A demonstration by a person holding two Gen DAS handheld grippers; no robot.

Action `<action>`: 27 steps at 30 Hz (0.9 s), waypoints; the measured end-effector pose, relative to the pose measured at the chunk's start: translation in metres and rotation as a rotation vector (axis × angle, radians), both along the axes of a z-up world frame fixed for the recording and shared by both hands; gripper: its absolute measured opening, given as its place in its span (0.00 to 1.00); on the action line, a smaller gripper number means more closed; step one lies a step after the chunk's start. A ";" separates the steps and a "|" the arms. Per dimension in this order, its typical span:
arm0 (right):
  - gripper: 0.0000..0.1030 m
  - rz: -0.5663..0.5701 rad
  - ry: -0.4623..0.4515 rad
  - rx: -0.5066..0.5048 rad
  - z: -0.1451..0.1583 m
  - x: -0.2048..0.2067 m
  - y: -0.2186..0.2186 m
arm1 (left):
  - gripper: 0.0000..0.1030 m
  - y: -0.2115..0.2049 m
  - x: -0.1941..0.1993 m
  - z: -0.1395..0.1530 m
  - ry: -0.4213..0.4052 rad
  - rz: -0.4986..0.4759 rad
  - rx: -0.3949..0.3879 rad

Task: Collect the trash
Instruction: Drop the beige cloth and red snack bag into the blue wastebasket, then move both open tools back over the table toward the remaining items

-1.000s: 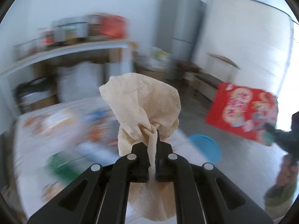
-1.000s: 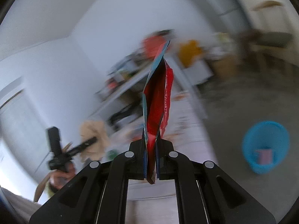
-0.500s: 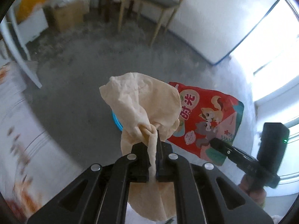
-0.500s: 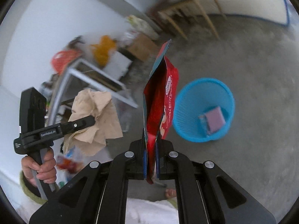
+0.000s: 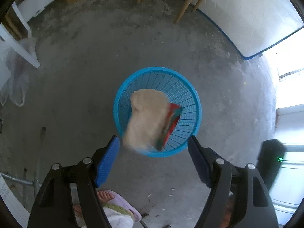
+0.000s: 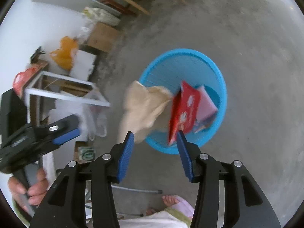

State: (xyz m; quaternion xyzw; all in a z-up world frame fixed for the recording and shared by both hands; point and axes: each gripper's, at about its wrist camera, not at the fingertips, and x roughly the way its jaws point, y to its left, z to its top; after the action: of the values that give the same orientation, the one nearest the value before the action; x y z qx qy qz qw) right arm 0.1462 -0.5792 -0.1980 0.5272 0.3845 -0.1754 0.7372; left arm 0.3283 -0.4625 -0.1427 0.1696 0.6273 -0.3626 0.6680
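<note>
Two handheld grippers point down toward a round blue plastic mesh basket (image 5: 190,102) standing on a grey concrete floor (image 5: 76,87). The left gripper (image 5: 153,157), black with blue ribbed pads, has its jaws opening and standing wide apart with nothing pressed between them. Just beyond its fingertips, a crumpled beige paper towel (image 5: 147,117) appears blurred in the air over the basket's near rim, free of the pads.

The right gripper (image 6: 154,148), of the same build, also has its jaws opening, with a clear gap between the pads. A flat red snack packet with cartoon print (image 6: 185,110) is seen beyond its fingertips, upright and partly inside the basket, touching neither pad as far as can be seen. In the left wrist view the packet sits just right of the paper towel. A pink flat item (image 6: 207,104) lies on the basket's bottom behind the packet.

In the right wrist view, a hand (image 6: 28,188) grips the left gripper's handle at lower left. A foot in a pale lilac slipper (image 6: 178,203) stands on the floor near the basket. A white metal frame (image 6: 62,89) and a cardboard box (image 6: 102,36) stand farther back.
</note>
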 end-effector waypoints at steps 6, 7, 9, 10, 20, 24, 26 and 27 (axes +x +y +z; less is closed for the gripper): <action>0.50 -0.024 -0.014 -0.003 0.013 -0.027 0.004 | 0.74 0.016 -0.013 0.045 -0.088 -0.047 -0.081; 0.50 -0.028 -0.018 -0.011 0.016 -0.036 0.010 | 0.74 0.021 -0.016 0.055 -0.093 -0.051 -0.100; 0.51 -0.040 -0.038 -0.032 0.027 -0.054 0.015 | 0.74 0.032 -0.026 0.077 -0.111 -0.065 -0.143; 0.51 -0.044 -0.044 -0.039 0.027 -0.056 0.018 | 0.74 0.036 -0.030 0.087 -0.121 -0.073 -0.164; 0.57 0.019 -0.101 -0.122 0.069 -0.083 0.051 | 0.89 0.141 -0.095 0.188 -0.193 -0.080 -0.401; 0.60 0.071 -0.127 -0.153 0.086 -0.087 0.069 | 0.94 0.198 -0.116 0.205 -0.193 -0.020 -0.473; 0.62 0.096 -0.134 -0.163 0.095 -0.087 0.078 | 0.94 0.225 -0.124 0.211 -0.192 0.005 -0.492; 0.62 0.111 -0.138 -0.168 0.099 -0.087 0.083 | 0.94 0.241 -0.129 0.215 -0.197 0.022 -0.503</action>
State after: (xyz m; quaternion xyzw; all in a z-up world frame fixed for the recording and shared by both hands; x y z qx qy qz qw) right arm 0.0597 -0.4962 -0.0992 0.4525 0.3454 -0.1294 0.8119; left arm 0.1994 -0.2210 0.0718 0.0259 0.4511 -0.4815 0.7510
